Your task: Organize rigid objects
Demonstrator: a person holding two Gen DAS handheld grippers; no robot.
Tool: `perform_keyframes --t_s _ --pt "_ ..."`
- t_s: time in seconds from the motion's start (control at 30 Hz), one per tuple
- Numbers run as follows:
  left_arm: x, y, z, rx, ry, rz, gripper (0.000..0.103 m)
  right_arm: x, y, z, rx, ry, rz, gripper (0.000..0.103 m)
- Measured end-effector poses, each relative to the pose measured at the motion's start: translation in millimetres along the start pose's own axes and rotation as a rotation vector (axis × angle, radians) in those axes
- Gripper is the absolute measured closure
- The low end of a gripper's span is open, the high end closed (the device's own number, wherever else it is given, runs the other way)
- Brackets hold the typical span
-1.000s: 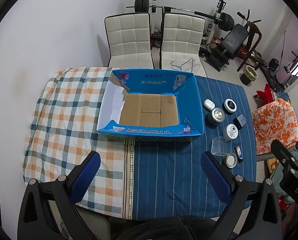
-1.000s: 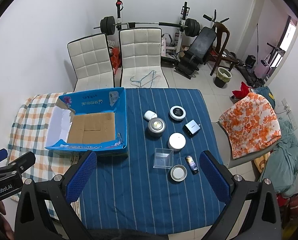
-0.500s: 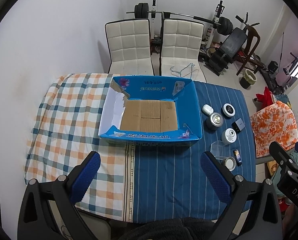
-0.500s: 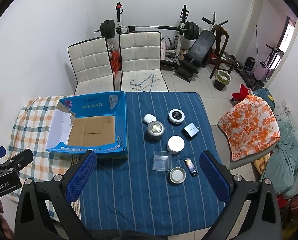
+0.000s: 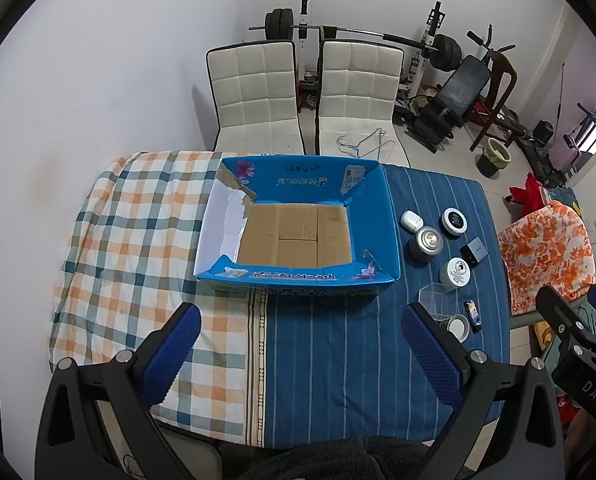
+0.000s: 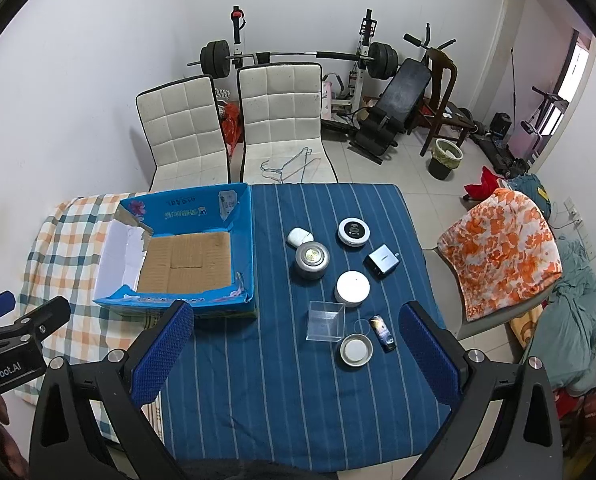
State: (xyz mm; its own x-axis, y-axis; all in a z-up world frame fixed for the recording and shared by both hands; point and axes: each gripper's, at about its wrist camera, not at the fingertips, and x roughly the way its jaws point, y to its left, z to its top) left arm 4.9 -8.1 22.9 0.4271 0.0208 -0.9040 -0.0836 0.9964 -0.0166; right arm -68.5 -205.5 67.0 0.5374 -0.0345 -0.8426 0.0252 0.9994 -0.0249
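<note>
An empty blue cardboard box (image 5: 373,216) (image 6: 244,240) sits mid-table. To its right lie small rigid items: a grey round tin (image 6: 312,261), a white case (image 6: 299,237), a black-topped jar (image 6: 353,231), a white round jar (image 6: 352,288), a grey charger (image 6: 381,266), a clear plastic box (image 6: 325,320), a small lid (image 6: 356,350) and a dark lighter (image 6: 383,333). My left gripper (image 5: 298,354) is open and empty, high above the table's near edge. My right gripper (image 6: 294,354) is open and empty, above the striped cloth.
The table carries a checked cloth (image 5: 138,240) on the left and a blue striped cloth (image 6: 298,392) on the right. Two white chairs (image 6: 234,128) stand behind it. A chair with an orange blanket (image 6: 505,240) is at the right. Gym gear lines the far wall.
Both grippers have risen and pulled back from the table, so the box and items look smaller. Nothing on the table has moved.
</note>
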Motion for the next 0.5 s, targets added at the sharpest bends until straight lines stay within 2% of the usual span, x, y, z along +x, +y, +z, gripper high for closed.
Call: perform_keyframes --t_s 0.5 --pt "0.2 -7.4 -1.1 0.011 0.002 -0.004 0.0 -0.4 1.3 9.6 0.002 0.002 0.009 0.0"
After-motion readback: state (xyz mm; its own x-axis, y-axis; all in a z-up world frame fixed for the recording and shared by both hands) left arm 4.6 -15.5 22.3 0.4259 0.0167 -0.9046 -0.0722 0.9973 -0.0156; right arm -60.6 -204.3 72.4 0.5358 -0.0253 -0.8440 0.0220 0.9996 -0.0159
